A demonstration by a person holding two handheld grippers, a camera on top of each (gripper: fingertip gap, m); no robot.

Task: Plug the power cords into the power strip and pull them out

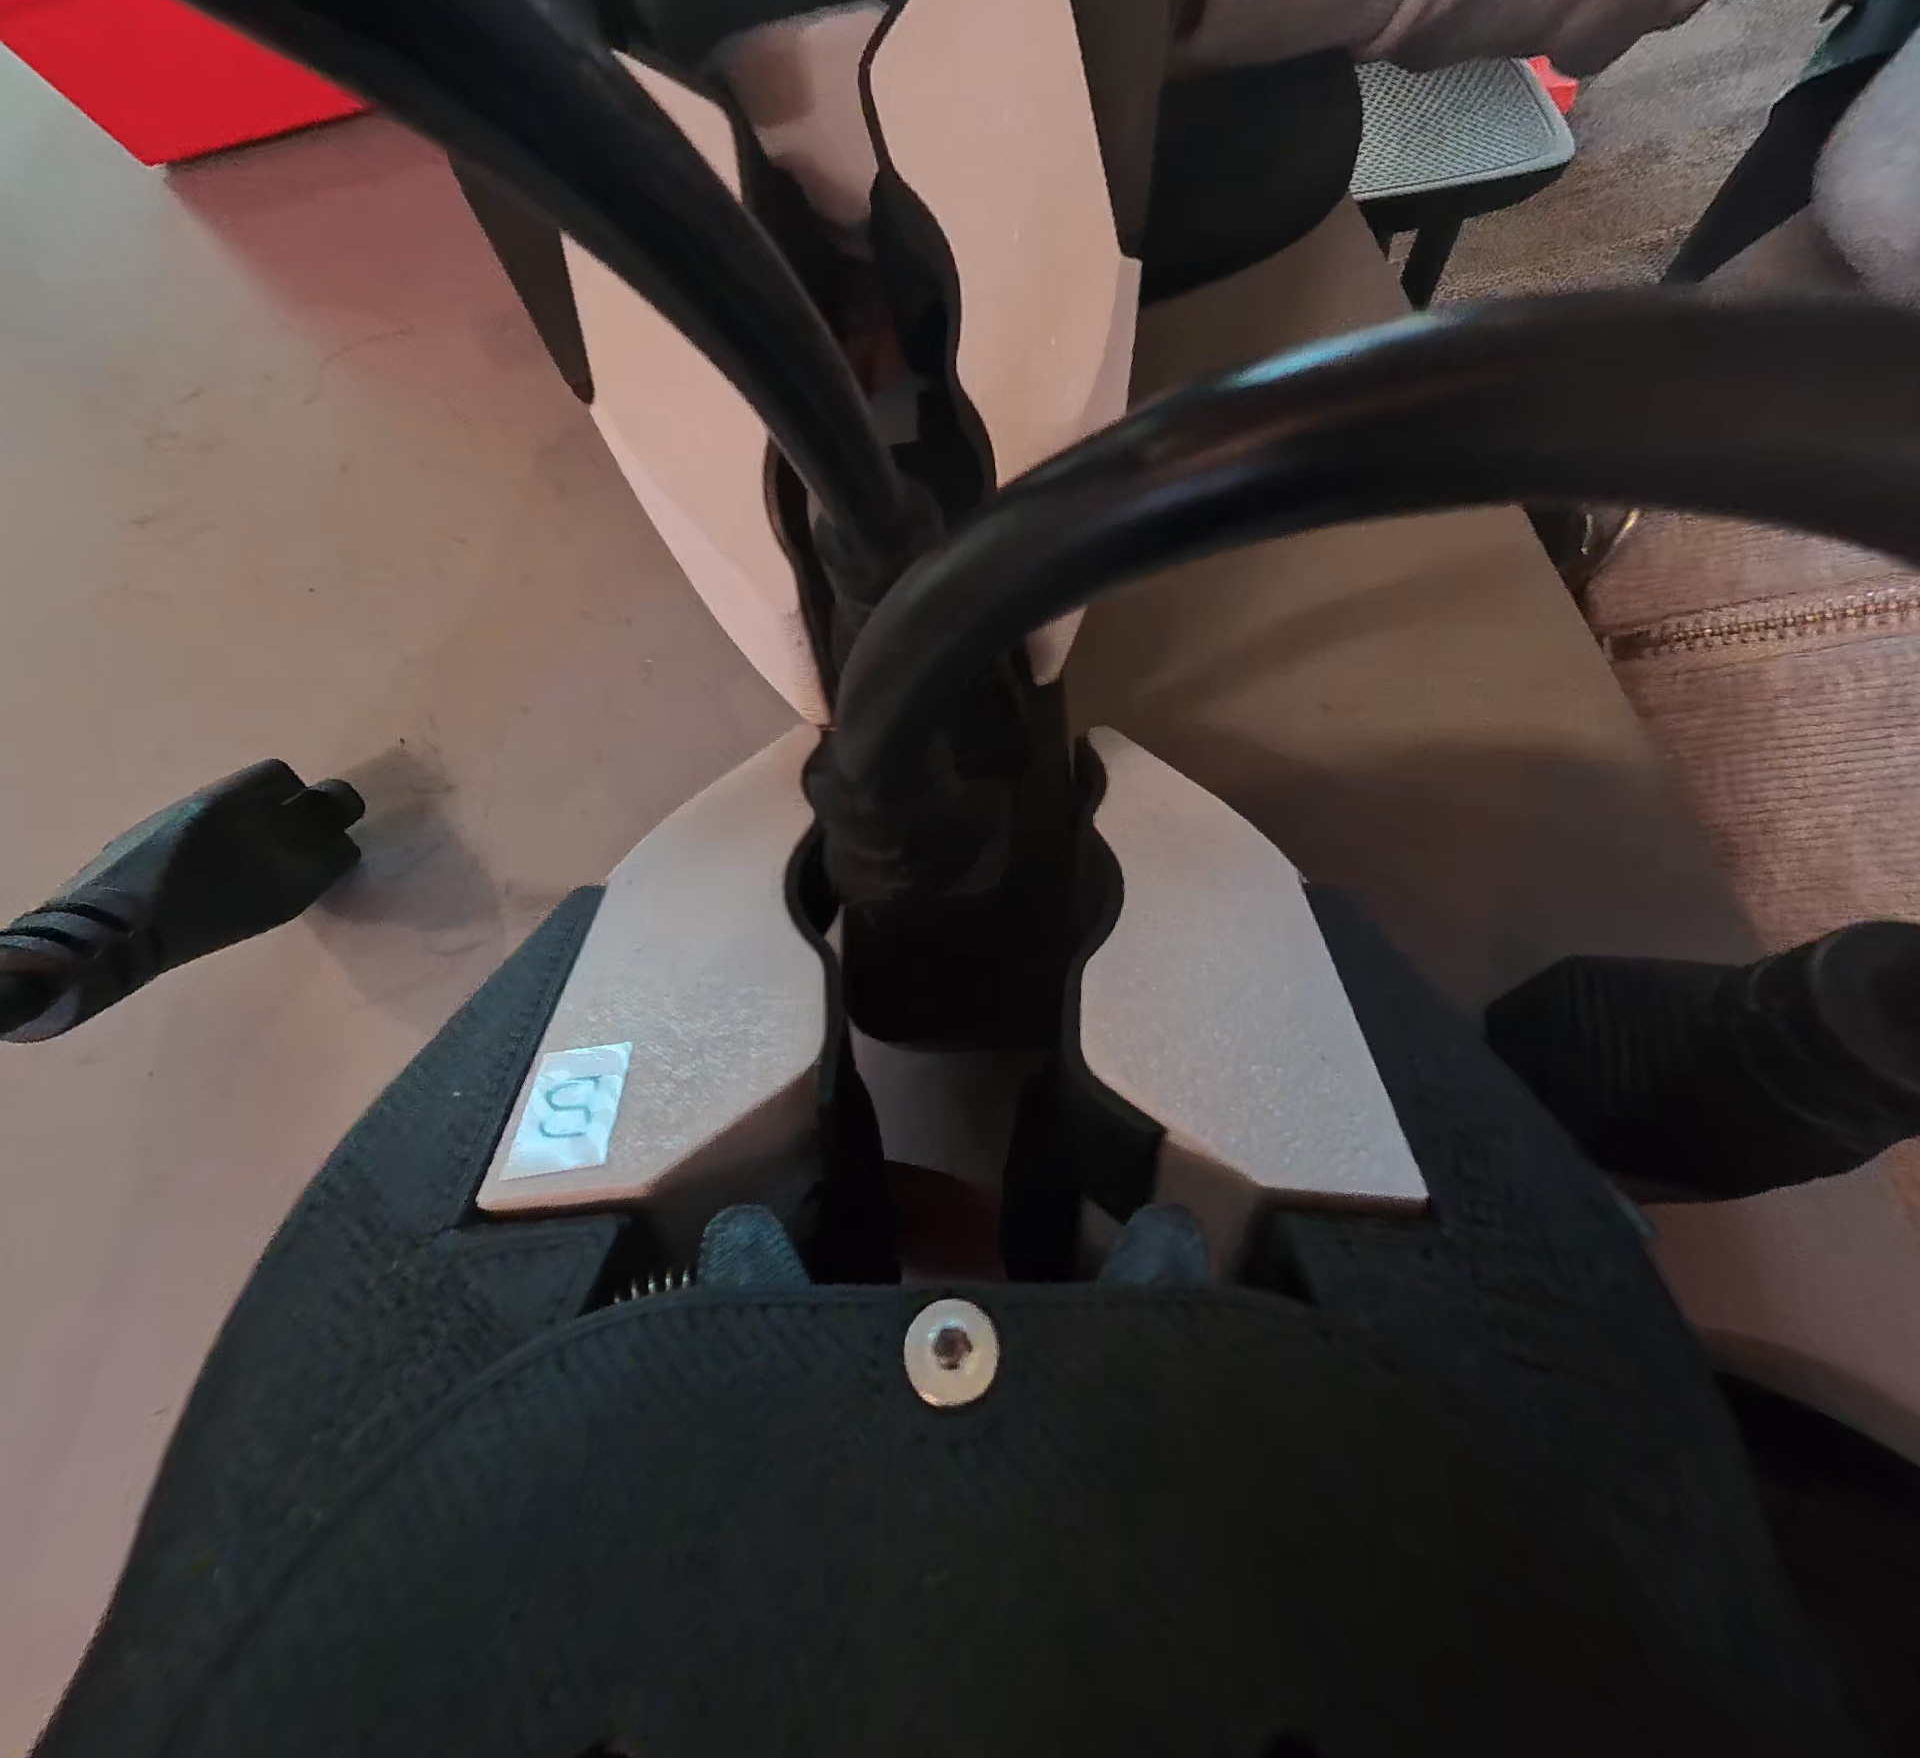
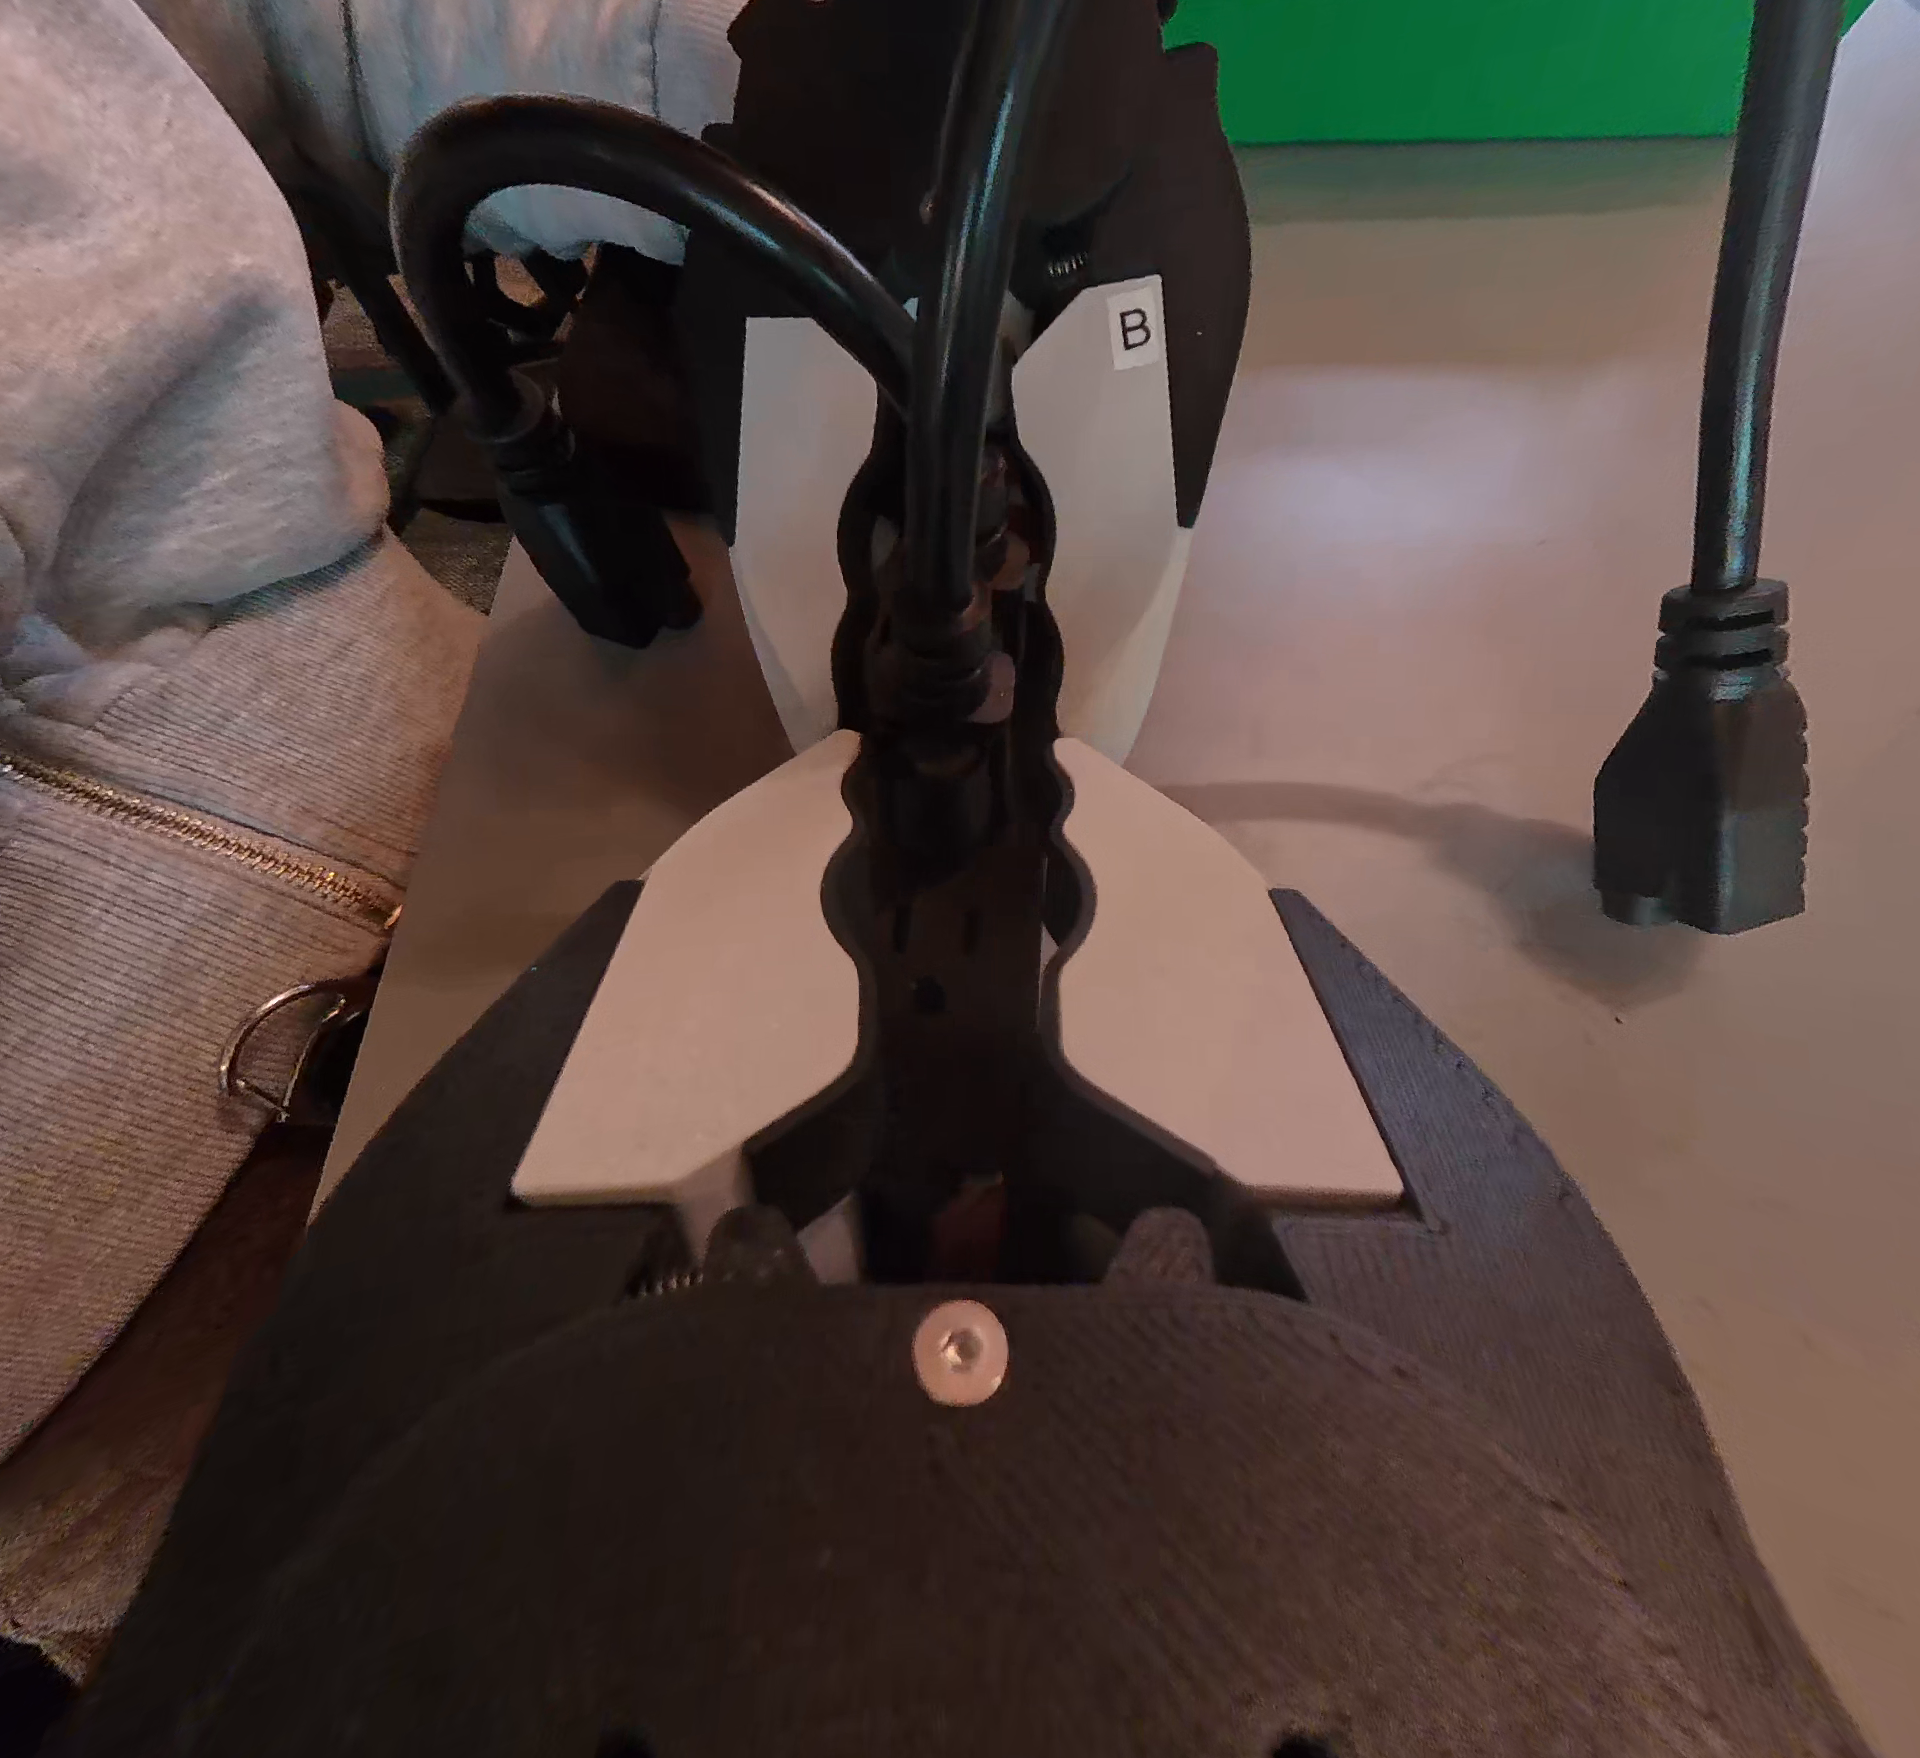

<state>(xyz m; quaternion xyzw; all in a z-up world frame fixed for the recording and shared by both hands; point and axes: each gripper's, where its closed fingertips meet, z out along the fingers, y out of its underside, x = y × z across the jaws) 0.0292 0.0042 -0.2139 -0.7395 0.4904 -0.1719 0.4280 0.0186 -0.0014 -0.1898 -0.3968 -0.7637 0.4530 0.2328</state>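
Left gripper [image 1: 956,835] and right gripper [image 2: 951,773] meet tip to tip over the bench [image 2: 1455,565]. The fingers [image 1: 707,1012] of the left gripper are pinching a black plug body [image 1: 935,887]; its cord [image 1: 1351,420] arcs up and away. The fingers [image 2: 717,1012] of the right gripper are pinching a second black connector [image 2: 935,680], its cord [image 2: 997,202] rising from the junction. Whether the two connectors are mated cannot be determined; the junction is dark and crowded.

Away from the junction, a loose plug [image 1: 208,877] lies on the bench, and a further connector [image 2: 1714,794] stands on end on the bench. No power strip is identifiable in either view.

Assessment: moulded bodies are rigid, light and slightly slick; cords are stiff and springy and will twist the plug. Grip on the flat sides of the body, never on the cord or strain relief.
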